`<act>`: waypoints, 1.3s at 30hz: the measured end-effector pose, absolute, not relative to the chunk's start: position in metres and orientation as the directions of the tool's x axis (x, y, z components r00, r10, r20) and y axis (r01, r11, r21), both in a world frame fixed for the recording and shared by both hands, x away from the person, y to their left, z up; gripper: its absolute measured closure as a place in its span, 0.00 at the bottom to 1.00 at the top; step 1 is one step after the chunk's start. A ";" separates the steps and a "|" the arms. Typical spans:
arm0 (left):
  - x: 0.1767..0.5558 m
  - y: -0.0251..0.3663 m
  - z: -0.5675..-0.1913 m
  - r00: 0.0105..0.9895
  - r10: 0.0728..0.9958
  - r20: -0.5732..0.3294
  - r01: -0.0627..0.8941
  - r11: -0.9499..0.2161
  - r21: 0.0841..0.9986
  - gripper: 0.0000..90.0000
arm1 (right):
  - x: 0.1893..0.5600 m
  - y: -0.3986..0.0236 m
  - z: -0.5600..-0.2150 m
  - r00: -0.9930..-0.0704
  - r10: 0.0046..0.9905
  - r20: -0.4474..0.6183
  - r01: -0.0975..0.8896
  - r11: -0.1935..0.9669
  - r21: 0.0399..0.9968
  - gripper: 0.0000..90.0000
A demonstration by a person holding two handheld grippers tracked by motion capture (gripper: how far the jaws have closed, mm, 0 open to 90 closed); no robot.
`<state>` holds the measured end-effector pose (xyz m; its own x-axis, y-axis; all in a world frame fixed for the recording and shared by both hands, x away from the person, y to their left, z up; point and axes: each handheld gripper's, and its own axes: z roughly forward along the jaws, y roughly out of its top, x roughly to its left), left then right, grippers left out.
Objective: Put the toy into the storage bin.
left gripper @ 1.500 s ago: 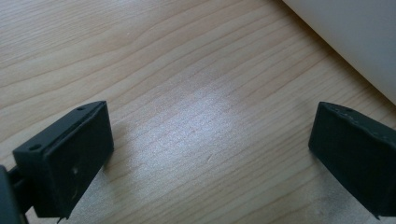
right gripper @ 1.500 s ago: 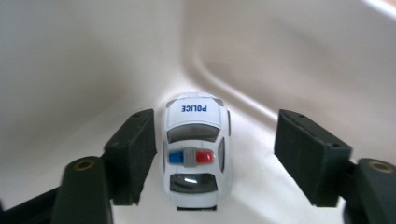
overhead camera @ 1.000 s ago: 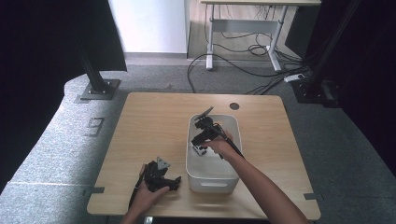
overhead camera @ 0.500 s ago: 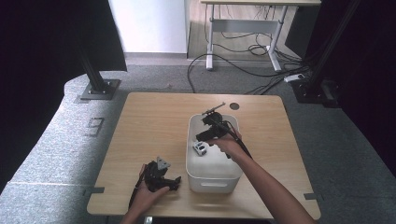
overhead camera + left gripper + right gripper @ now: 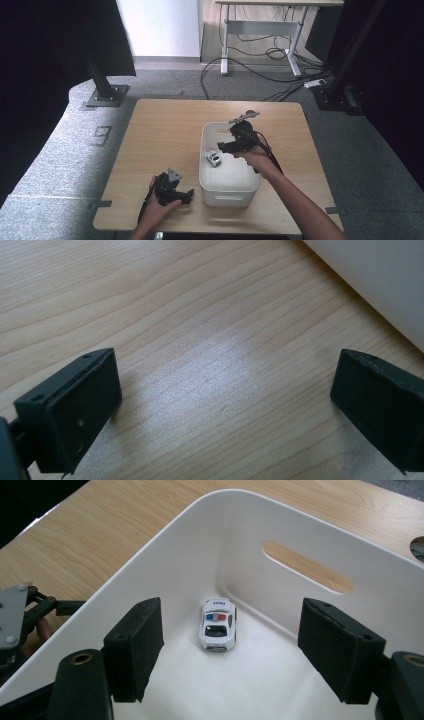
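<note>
1. The right tongs hang above the white bin, the jaws wide apart and holding nothing.
2. The toy police car sits on the bin floor, near the wall at 9 o'clock in the high view.
3. The left tongs rest on the tabletop at 7 o'clock, wide open and empty.

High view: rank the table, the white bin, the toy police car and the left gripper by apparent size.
1. Table
2. White bin
3. Left gripper
4. Toy police car, inside the bin
</note>
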<state>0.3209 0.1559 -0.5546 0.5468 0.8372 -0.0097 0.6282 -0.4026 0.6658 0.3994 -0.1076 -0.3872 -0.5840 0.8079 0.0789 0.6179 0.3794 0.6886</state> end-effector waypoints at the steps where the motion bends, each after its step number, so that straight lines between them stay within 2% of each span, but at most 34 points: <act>1: 0.321 0.156 -0.554 0.547 0.837 -0.009 0.629 -0.404 0.664 0.00 | 0.395 -0.112 -0.386 -0.583 0.810 0.064 0.604 0.380 0.700 0.29; 14: 0.321 0.156 -0.554 0.548 0.837 -0.010 0.629 -0.404 0.664 0.00 | 0.373 -0.150 -0.383 -0.572 0.816 0.079 0.563 0.321 0.762 0.30; 24: 0.321 0.156 -0.554 0.548 0.837 -0.010 0.630 -0.404 0.664 0.00 | 0.354 -0.196 -0.386 -0.546 0.831 0.105 0.518 0.237 0.822 0.31; 39: 0.321 0.156 -0.554 0.547 0.837 -0.010 0.629 -0.404 0.664 0.00 | 0.339 -0.253 -0.414 -0.481 0.866 0.139 0.495 0.137 0.858 0.31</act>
